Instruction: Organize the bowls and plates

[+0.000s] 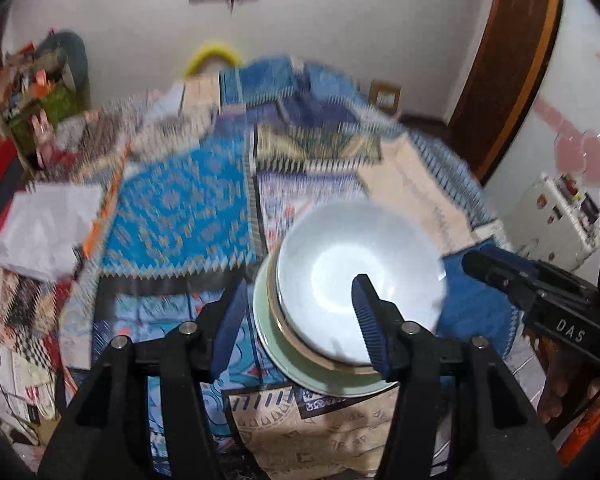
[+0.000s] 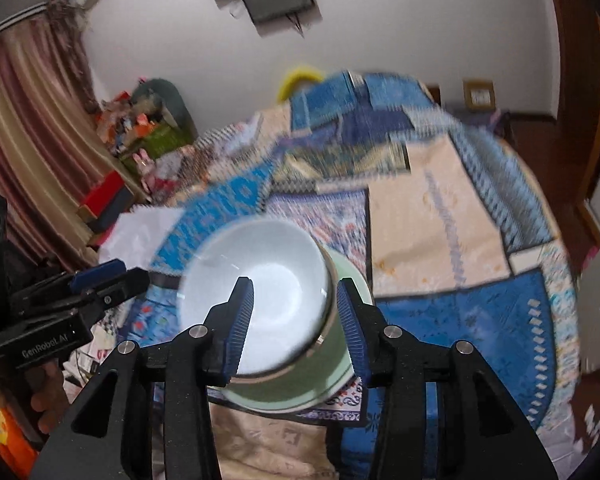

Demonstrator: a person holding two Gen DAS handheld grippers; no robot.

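Note:
A white bowl (image 1: 360,272) (image 2: 268,280) sits nested in a gold-rimmed bowl (image 1: 278,316) (image 2: 329,320), and both rest on a pale green plate (image 1: 300,364) (image 2: 300,392) on the patchwork cloth. My left gripper (image 1: 300,316) is open and straddles the stack's left rim: one finger hangs over the white bowl's inside, the other outside the plate, neither pressing. On the opposite side my right gripper (image 2: 296,320) is open over the right rim in the same way. Each gripper also shows in the other's view, the right gripper (image 1: 500,276) and the left gripper (image 2: 100,276).
A round table (image 1: 180,216) (image 2: 440,216) under blue and beige patchwork cloth carries the stack. White paper (image 1: 48,232) lies at its left edge. Cluttered shelves (image 2: 140,136) and a curtain (image 2: 20,120) stand left, a wooden door (image 1: 512,60) right. A hand (image 2: 44,392) grips the left tool.

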